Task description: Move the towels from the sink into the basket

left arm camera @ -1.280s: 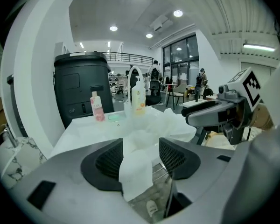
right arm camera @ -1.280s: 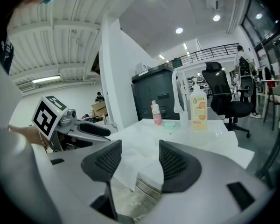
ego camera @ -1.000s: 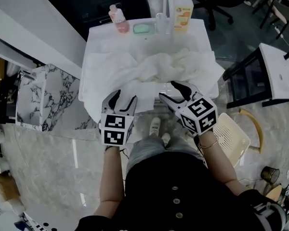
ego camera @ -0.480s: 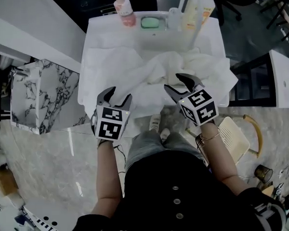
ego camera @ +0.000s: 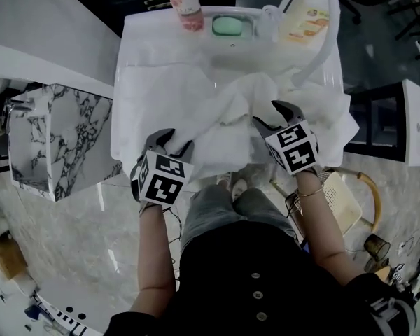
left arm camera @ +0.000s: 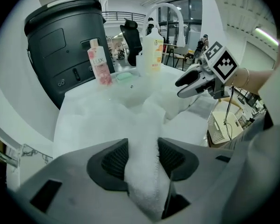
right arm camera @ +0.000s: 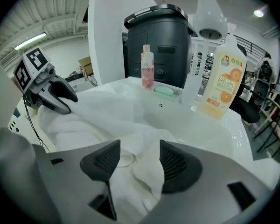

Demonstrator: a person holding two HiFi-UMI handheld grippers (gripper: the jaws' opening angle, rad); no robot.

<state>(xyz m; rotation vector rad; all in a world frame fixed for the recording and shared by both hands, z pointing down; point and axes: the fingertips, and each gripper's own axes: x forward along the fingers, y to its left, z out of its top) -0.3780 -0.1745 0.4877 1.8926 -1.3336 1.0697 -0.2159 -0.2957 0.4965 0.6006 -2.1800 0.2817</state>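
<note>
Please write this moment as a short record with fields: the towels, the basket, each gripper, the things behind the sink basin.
towels: white, heaped in the sink, draped over its front rim
basket: cream, on the floor at the person's right
left gripper: jaws have just been closing, towel fold between them
right gripper: jaws apart, towel between them
behind basin: pink bottle, green soap, orange-labelled bottle

White towels (ego camera: 217, 110), crumpled, lie heaped in the white sink (ego camera: 161, 44), overhanging its front rim. Cream perforated basket (ego camera: 343, 205) stands on floor alongside.
</note>
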